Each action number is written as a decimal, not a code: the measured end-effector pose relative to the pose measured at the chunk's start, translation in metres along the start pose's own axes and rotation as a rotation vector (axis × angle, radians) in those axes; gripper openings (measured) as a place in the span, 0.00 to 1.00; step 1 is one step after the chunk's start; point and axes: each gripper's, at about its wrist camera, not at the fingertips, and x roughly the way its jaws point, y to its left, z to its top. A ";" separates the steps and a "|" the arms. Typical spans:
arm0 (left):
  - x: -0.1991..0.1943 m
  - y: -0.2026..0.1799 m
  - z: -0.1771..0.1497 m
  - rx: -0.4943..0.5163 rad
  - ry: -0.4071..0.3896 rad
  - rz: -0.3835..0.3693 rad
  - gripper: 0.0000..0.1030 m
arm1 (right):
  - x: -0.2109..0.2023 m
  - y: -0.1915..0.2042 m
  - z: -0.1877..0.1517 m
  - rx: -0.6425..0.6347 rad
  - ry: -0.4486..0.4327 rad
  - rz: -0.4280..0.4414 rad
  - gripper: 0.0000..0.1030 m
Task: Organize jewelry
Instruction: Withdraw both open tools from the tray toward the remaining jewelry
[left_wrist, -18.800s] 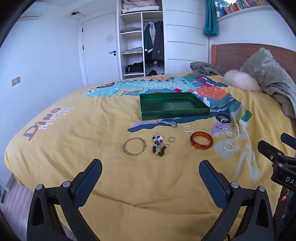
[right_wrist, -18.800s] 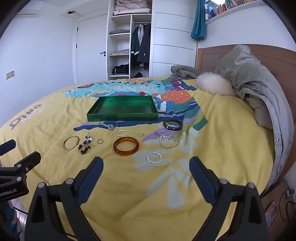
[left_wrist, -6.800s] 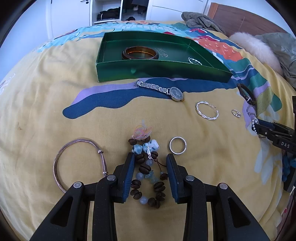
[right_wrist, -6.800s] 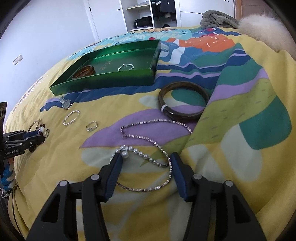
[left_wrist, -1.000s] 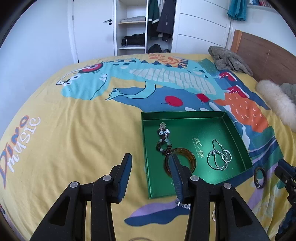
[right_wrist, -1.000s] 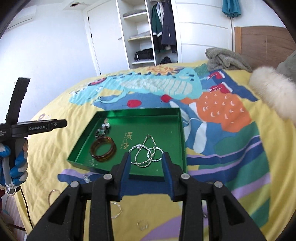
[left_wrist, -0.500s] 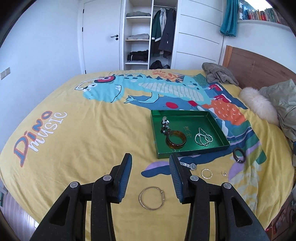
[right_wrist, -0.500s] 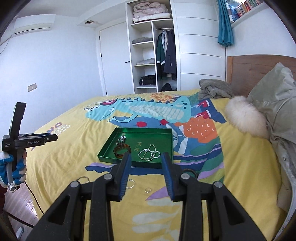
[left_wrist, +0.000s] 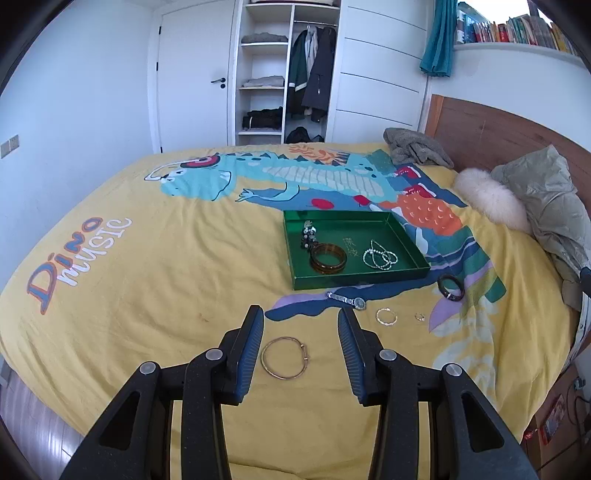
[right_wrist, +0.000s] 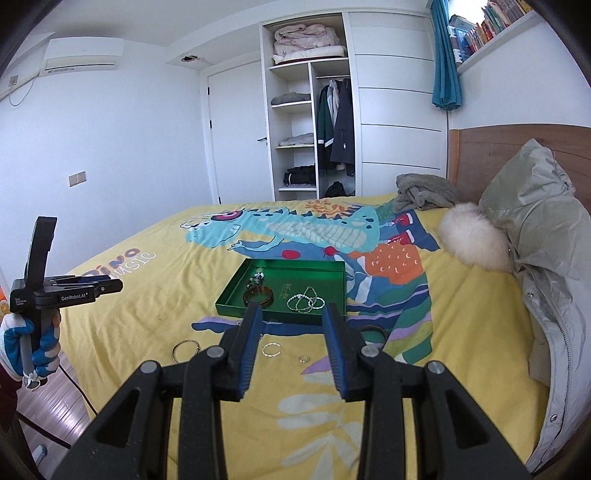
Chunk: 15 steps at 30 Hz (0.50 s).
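Over the last second both of my grippers had pulled well back from the green tray (left_wrist: 354, 278); the left gripper (left_wrist: 301, 343) and right gripper (right_wrist: 291, 338) were each empty, jaws apart. I judged the drop finished: amber bangle (left_wrist: 328, 258), beaded bracelet (left_wrist: 308, 236) and pearl necklace (left_wrist: 378, 256) lay inside the tray. Open bedspread (left_wrist: 166, 295) surrounded it; the bed's near edge lay below my fingers. Still outside, near the tray's front wall: dark bangle (left_wrist: 450, 287), thin gold bangle (left_wrist: 284, 357), watch (left_wrist: 349, 300), twisted ring (left_wrist: 386, 316), small ring (left_wrist: 419, 316).
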 end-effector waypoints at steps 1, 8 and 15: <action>0.004 -0.001 -0.003 -0.001 0.007 -0.004 0.40 | 0.001 -0.002 -0.002 0.002 0.003 0.001 0.32; 0.042 -0.017 -0.026 0.000 0.065 -0.039 0.40 | 0.027 -0.010 -0.024 0.013 0.049 0.021 0.32; 0.094 -0.045 -0.046 0.036 0.142 -0.088 0.40 | 0.072 -0.022 -0.049 0.033 0.119 0.052 0.32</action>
